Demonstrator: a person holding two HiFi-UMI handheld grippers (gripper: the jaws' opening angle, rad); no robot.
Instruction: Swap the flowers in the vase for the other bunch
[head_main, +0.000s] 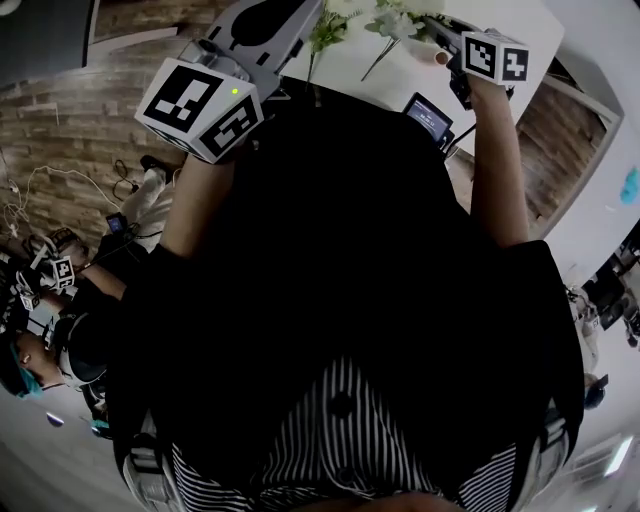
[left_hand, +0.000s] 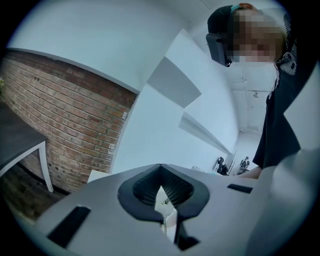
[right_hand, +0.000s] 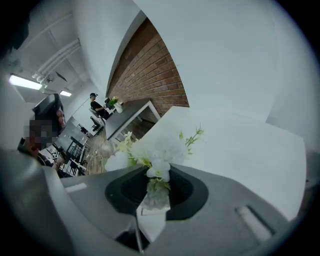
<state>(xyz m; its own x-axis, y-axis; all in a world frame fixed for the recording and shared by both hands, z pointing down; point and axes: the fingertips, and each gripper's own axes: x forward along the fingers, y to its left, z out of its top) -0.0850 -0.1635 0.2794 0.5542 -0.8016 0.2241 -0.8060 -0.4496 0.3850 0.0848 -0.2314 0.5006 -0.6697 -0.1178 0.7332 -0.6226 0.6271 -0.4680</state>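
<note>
Right now the right gripper (right_hand: 157, 192) is clamped on the white flowers (right_hand: 162, 147), held above the white surface (right_hand: 240, 145) near one edge. It looks a thin hold, so stems could slide out and scatter. Meanwhile the left gripper (left_hand: 162, 197) is closed and empty, so nothing would steady the vase, which I can't see.

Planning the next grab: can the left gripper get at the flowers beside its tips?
Probably yes: the left gripper is empty and the flowers are just beside its tips, nothing between them. Its jaws are together and must open first.
</note>
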